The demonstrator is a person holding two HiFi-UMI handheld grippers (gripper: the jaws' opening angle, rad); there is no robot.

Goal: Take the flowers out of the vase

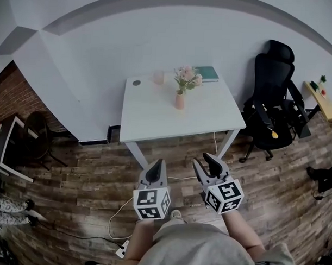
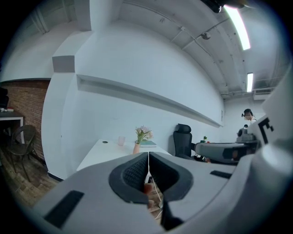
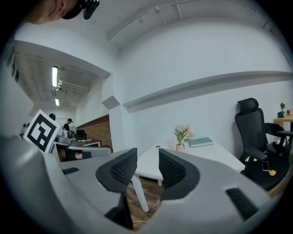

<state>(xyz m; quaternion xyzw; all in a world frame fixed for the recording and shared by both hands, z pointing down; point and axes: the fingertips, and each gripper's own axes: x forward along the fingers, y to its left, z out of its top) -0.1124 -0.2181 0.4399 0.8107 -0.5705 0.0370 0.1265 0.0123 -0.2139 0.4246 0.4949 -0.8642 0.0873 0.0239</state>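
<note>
Filling the upper middle of the head view, a white rectangular desk (image 1: 155, 121) stands against a white wall, on a floor of dark wooden planks. A black office chair (image 1: 273, 97) stands at its right end.

Well apart from the desk, at the bottom centre, the person holds both tools out over the floor. The left hand-held gripper (image 1: 157, 165) has its jaws pressed together with nothing between them; its own view shows the ribbed pads meeting along a thin line (image 2: 149, 168). The right hand-held gripper (image 1: 204, 160) stands partly open, and its own view shows a clear gap between the pads (image 3: 147, 167) with only floor and desk leg behind, so it holds nothing either.

Near the far edge of the desk lie a teal book (image 1: 207, 74) and, to its left, a small pale pink cup (image 1: 158, 77).

In front of them stands the narrow pink vase (image 1: 179, 101), upright. It looks light and probably brittle, so it would likely tip or lift if the stems drag; one tool should steady its body.

The small bunch of pink flowers with green leaves (image 1: 187, 77) sits in its neck. They look very light, with soft heads that would crush. The best hold seems to be the bundled stems just above the vase mouth, gently pinched, then drawn straight up.
</note>
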